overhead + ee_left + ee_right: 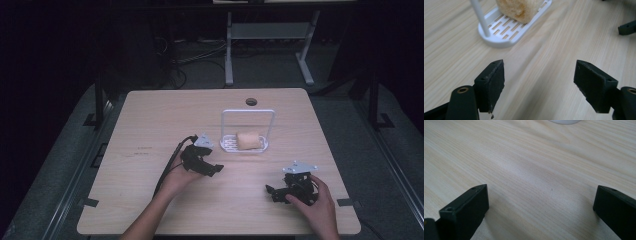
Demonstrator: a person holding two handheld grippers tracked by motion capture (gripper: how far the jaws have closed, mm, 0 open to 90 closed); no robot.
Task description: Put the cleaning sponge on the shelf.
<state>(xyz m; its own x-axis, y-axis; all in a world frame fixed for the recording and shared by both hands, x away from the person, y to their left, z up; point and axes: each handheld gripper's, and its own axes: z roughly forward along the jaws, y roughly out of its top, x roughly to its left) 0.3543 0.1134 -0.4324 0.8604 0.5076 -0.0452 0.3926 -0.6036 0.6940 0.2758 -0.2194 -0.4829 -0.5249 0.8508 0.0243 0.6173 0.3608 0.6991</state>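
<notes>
Overhead, a pale wooden table (150, 120) stood in a dim room, a grey metal frame (229, 50) on the dark floor behind it. Near its middle sat a white rack (247, 142) holding a bread roll (248, 140). Left gripper (210, 169) lay just left of the rack, right gripper (274, 191) farther off; both gaped wide, holding nothing.

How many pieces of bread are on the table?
1. The bread lies on the white rack at the table's middle, ahead of the open left gripper. Nothing seems hidden.
</notes>
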